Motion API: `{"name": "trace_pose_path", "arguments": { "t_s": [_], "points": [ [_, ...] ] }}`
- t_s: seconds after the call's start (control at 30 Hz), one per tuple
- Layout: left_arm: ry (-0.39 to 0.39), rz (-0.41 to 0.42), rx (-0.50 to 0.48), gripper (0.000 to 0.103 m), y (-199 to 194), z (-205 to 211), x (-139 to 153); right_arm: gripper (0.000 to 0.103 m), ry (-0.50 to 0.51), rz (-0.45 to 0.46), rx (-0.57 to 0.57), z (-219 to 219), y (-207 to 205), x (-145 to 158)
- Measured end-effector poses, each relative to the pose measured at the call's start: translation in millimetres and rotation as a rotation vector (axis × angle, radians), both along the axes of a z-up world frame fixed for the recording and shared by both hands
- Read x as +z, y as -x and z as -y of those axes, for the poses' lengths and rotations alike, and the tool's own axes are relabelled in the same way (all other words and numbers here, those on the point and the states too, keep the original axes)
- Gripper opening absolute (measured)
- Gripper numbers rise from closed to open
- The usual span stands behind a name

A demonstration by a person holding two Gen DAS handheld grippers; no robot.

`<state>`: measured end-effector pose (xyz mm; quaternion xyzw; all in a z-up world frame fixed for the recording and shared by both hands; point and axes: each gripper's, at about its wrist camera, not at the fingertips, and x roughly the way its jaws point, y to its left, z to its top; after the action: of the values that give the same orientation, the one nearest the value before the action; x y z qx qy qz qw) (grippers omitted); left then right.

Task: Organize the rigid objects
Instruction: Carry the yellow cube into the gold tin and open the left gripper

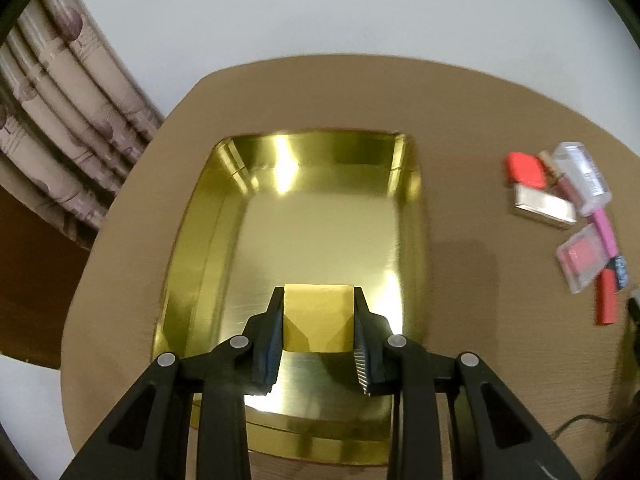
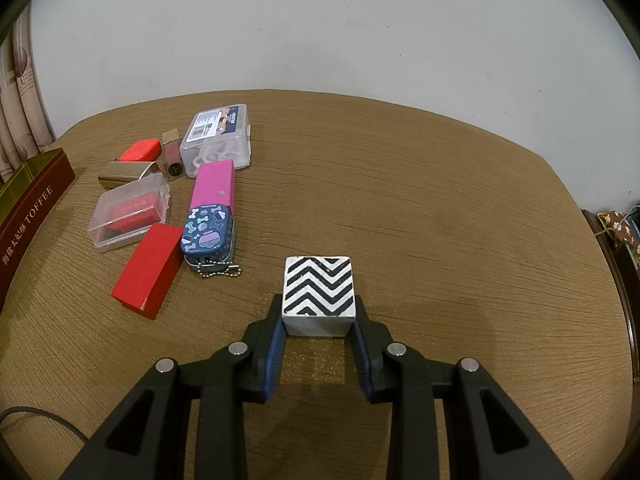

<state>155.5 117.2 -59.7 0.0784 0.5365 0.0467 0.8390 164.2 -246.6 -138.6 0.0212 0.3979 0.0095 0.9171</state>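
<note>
My left gripper (image 1: 319, 294) is shut on a yellow block (image 1: 318, 318) and holds it over the near part of the open gold tin tray (image 1: 192, 240). My right gripper (image 2: 319, 304) is shut on a white cube with black zigzag stripes (image 2: 319, 292), at or just above the brown table (image 2: 440, 200). The tin's red side, marked TOFFEE (image 2: 28, 216), shows at the far left of the right wrist view.
A cluster of small items lies left of the right gripper: a red box (image 2: 148, 266), a blue patterned tin with a chain (image 2: 208, 236), a pink box (image 2: 214, 182), clear plastic cases (image 2: 130, 210), a coral case (image 2: 140, 151). The same cluster (image 1: 576, 216) lies right of the tray.
</note>
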Motion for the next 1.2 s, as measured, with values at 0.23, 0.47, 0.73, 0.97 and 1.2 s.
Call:
{"name": "trace_pose_path", "arguments": {
  "t_s": [0.23, 0.47, 0.73, 0.97, 1.2],
  "points": [
    [-0.014, -0.052, 0.022, 0.027, -10.3, -28.4, -27.6, 0.031, 0.004, 0.0, 0.0, -0.7, -0.4, 0.2],
    [-0.031, -0.069, 0.03, 0.027, -11.5, -42.4, -42.4, 0.031, 0.005, 0.0, 0.001, -0.5, -0.5, 0.2],
    [-0.041, -0.059, 0.024, 0.027, -12.2, -46.7, -45.1, 0.031, 0.006, 0.0, 0.002, -0.8, -0.6, 0.3],
    [-0.066, -0.054, 0.007, 0.032, -9.8, -41.4, -43.7, 0.031, 0.006, 0.0, 0.003, -0.3, -0.8, 0.3],
    [-0.081, -0.019, -0.02, 0.057, -5.1, -29.8, -31.6, 0.031, 0.006, 0.0, 0.003, -0.2, -0.9, -0.1]
  ]
}}
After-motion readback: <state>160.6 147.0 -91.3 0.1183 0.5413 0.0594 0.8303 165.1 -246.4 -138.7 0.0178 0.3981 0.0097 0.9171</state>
